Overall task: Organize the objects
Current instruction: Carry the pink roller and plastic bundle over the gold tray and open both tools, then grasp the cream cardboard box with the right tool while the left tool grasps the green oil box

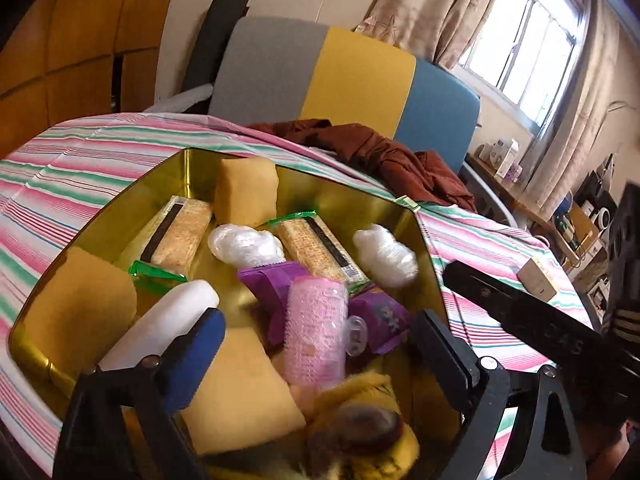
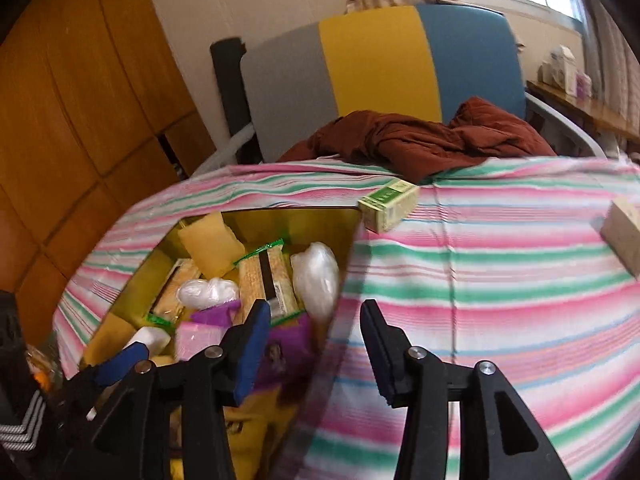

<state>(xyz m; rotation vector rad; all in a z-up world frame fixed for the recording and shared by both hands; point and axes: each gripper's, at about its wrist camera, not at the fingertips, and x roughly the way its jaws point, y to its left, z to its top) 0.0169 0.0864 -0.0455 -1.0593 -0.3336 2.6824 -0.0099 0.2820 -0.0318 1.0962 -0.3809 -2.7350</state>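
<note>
Gold tin (image 1: 120,208) on striped tabletop (image 2: 480,280), crowded: two cracker packs (image 1: 182,236), yellow sponges (image 1: 246,192), two clear wrap bundles (image 1: 244,244), purple packets (image 1: 276,280), pink roller (image 1: 316,332), white block (image 1: 160,320), blurred yellow toy (image 1: 360,432) at near edge. Left claw (image 1: 316,344) released, jaws wide over the tin contents, nothing gripped. Right claw (image 2: 316,344) parted, empty, straddling the tin's right wall. Green-and-cream box (image 2: 388,204) just beyond the tin's far corner; tan box (image 2: 624,232) well apart, rightward. Brown garment (image 2: 420,136) heaped at far edge, against tricolour chair back (image 2: 376,60).
</note>
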